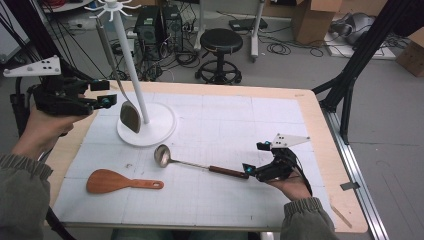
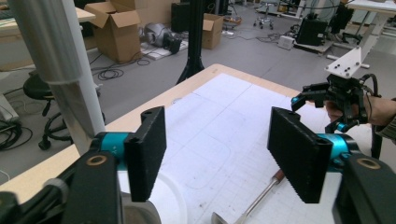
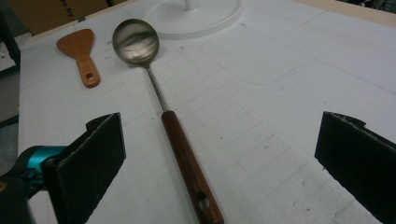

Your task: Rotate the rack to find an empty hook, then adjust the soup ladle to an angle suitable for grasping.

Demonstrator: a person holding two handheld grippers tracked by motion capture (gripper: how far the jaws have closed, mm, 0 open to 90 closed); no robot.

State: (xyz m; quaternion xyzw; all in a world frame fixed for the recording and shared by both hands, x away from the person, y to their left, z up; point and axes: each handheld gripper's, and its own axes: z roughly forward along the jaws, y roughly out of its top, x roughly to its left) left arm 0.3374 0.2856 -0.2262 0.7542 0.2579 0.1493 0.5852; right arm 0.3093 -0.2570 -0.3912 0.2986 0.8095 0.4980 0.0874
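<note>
My right claw (image 3: 219, 154) sits released over the wood-handled steel ladle (image 3: 163, 107), lower frame; left claw (image 2: 215, 154) released too, white gridded surface (image 1: 240, 130).

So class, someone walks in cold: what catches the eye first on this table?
The tall white rack at the table's far left, a metal spatula hanging from it. Then the ladle lying mid-table, its wooden handle toward the open right gripper, and the wooden rice paddle near the front-left.
</note>
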